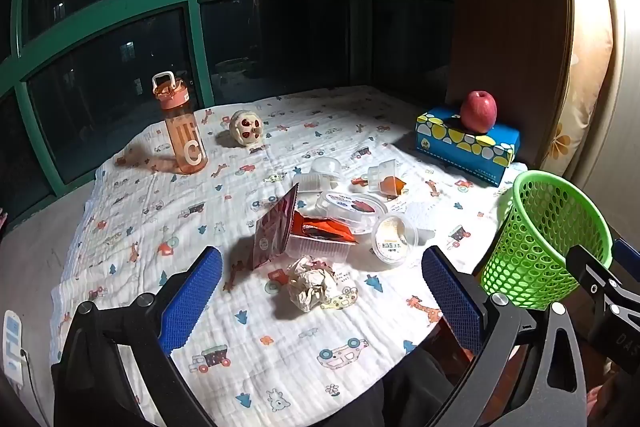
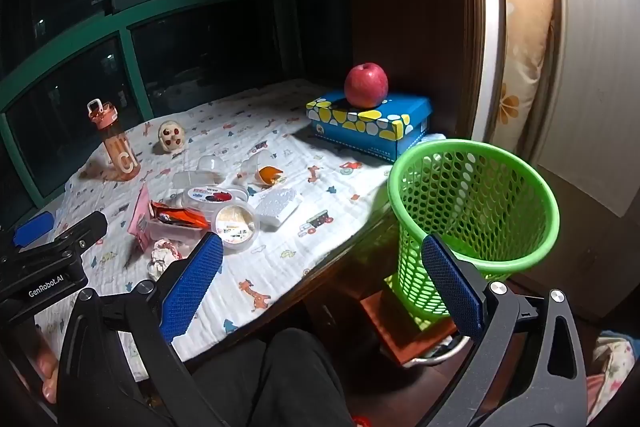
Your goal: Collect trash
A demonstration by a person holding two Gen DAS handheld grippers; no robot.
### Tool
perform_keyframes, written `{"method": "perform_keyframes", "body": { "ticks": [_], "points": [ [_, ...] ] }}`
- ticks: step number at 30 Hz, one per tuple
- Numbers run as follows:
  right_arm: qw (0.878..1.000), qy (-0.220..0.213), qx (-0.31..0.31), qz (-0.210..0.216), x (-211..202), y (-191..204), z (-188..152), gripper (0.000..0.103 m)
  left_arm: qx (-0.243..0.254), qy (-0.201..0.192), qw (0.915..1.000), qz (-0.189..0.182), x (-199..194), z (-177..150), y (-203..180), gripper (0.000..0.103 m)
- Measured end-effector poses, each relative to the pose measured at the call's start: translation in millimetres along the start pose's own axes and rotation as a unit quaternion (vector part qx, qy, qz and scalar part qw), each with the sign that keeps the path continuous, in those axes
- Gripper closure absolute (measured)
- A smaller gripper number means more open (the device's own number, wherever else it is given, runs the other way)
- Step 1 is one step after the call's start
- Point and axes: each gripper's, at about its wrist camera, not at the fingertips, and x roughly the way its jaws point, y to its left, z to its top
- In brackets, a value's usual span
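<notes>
A heap of trash lies mid-table: a crumpled paper ball (image 1: 314, 283) (image 2: 163, 254), a clear tray with orange wrappers (image 1: 320, 233) (image 2: 178, 219), a round lidded cup (image 1: 394, 237) (image 2: 236, 223), a red packet (image 1: 276, 231), small clear cups (image 1: 326, 169) and a white foam piece (image 2: 278, 205). A green mesh basket (image 1: 544, 239) (image 2: 472, 215) stands off the table's right edge. My left gripper (image 1: 320, 303) is open and empty, straddling the paper ball from above. My right gripper (image 2: 322, 283) is open and empty over the table's front edge, its right finger against the basket.
A patterned cloth (image 1: 240, 327) covers the table. An orange water bottle (image 1: 182, 125), a skull-like toy (image 1: 246, 127), and a blue tissue box (image 1: 466, 143) with a red apple (image 1: 478, 111) stand at the back. Windows lie behind, a wooden cabinet at right.
</notes>
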Motion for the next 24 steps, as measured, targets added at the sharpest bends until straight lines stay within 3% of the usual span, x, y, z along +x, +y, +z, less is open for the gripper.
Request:
{"method": "perform_keyframes", "body": {
  "ticks": [24],
  "points": [
    [1.000,0.004,0.006,0.002,2.1,-1.1,-2.1,0.005,0.001,0.008,1.0000,-0.002,4.9,-5.8,-0.8,0.006]
  ]
}}
